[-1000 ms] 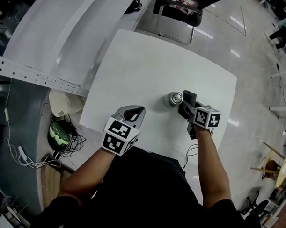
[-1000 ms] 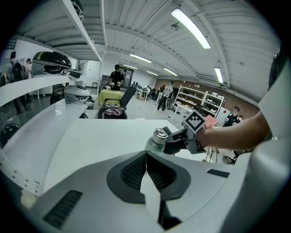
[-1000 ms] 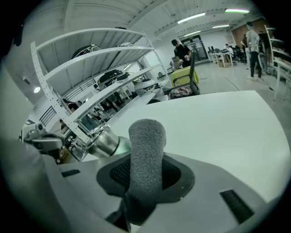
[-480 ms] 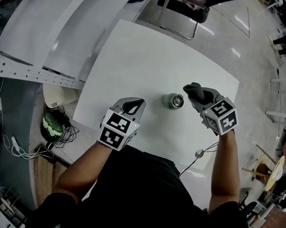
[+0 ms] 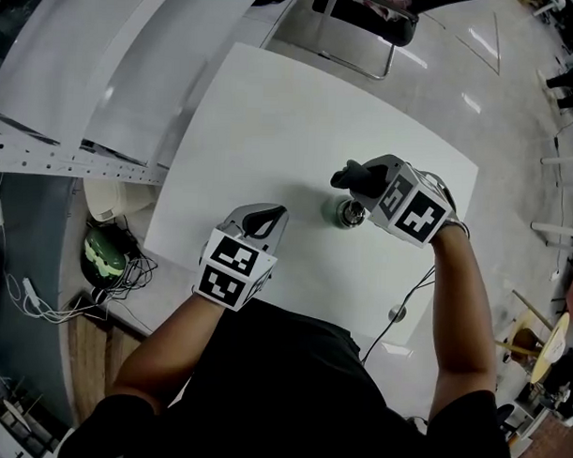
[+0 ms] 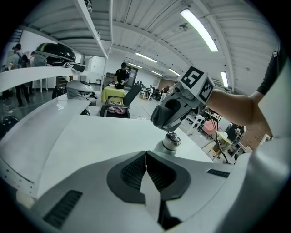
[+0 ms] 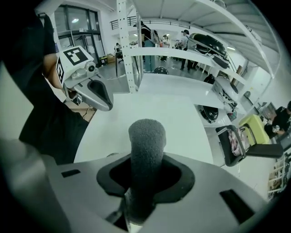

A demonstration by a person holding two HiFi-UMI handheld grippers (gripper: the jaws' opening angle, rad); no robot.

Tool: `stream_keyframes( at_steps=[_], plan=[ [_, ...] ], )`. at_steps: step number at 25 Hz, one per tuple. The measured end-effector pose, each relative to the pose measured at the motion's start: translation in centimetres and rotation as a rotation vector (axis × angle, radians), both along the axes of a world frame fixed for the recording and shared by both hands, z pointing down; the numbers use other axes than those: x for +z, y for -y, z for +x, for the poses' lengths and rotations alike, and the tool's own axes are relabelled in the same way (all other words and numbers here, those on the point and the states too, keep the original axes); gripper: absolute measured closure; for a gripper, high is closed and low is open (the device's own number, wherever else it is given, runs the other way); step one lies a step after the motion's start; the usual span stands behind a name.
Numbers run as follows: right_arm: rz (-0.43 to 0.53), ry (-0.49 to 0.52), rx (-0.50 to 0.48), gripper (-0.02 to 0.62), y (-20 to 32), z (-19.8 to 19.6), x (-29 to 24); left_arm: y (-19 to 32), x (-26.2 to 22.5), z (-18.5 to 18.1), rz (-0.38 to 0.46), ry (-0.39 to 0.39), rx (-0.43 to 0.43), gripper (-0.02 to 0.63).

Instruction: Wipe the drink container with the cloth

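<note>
Head view looks down on a small silvery drink container, upright on the white bench and capped with a shiny lid. Right claw pinches a rolled dark-grey cloth whose end hangs just over the lid; contact cannot be judged. Left claw is pressed together with nothing in it, near the container's left. From the left gripper view, that claw's body hides the container's lower half

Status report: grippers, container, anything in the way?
Left gripper shut, empty. Right gripper shut on cloth, just above upright drink container. Nothing else on table.
</note>
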State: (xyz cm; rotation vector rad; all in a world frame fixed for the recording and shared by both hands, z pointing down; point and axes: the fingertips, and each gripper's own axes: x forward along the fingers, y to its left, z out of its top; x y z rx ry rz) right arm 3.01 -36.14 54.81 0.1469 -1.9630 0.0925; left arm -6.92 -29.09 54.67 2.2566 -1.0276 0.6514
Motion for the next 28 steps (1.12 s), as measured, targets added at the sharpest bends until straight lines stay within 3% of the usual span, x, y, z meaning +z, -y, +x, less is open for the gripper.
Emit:
stream_keyframes(
  at_steps=[16,22,28],
  plan=[
    [-0.252,-0.059,0.024,0.471,1.6,-1.6,8.0,-1.2,0.7,-1.3,-0.037,0.010,-0.061,0.589],
    [-0.280,-0.087,0.034,0.471,1.5,-1.8,10.0,-1.8,0.7,-2.1,-0.041,0.008,-0.083,0.589],
    [-0.270,-0.054,0.070,0.471,2.2,-2.4,10.6,-2.3,0.7,-3.1,-0.037,0.009,-0.087,0.589]
  ],
)
